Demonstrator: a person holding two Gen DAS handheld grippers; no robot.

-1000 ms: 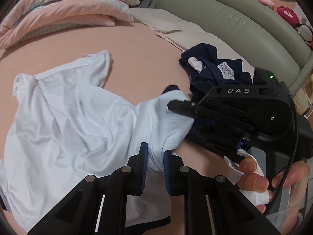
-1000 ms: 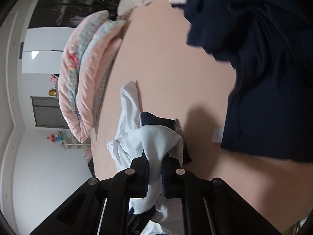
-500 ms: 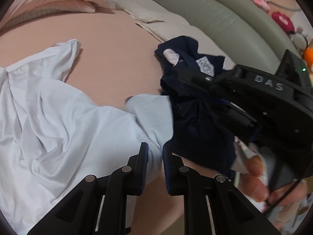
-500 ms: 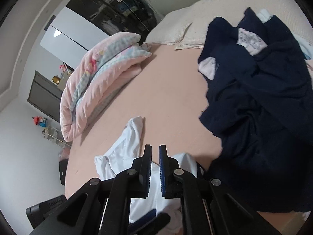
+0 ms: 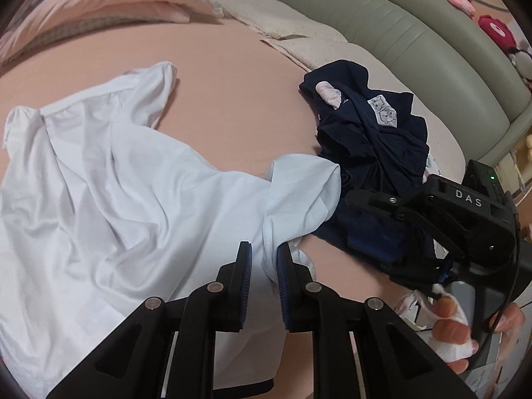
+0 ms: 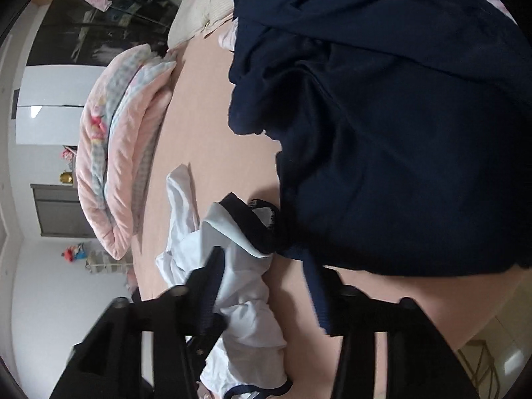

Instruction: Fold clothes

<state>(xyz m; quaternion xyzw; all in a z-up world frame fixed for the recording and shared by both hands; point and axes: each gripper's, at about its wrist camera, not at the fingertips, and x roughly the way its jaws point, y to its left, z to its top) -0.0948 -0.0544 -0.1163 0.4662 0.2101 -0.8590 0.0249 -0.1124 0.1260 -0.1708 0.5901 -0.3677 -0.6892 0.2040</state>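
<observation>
So the big change from a second ago: the right gripper [image 6: 266, 296] was clamped on the sleeve of the white shirt [image 5: 109, 206] back then, and now its jaws are opening. In the right wrist view the fingers stand well apart with the sleeve [image 6: 239, 252] lying loose between them, nothing pressing on it as far as I can see. Half a second ago that gripper was shut and empty, above the shirt, so it looks like it let go, moved off and is coming back in open.

The left gripper [image 5: 262, 266] hasn't changed at all. It's nearly closed and pinching a fold of the shirt at the base of the sleeve, same as a second ago.

The shirt itself is spread out rumpled on the pink bed [image 5: 232, 76], collar end far from the camera, with the sleeve [image 5: 302, 189] now flopped out toward the navy pile [image 5: 369, 139] and touching its edge. In the left wrist view the right gripper [image 5: 375, 229] hovers right by that pile.

My read: the sleeve is laid out but not folded in yet. The right one probably needs a fresh grab on the sleeve cuff, and should watch it doesn't catch the navy stuff too.
</observation>
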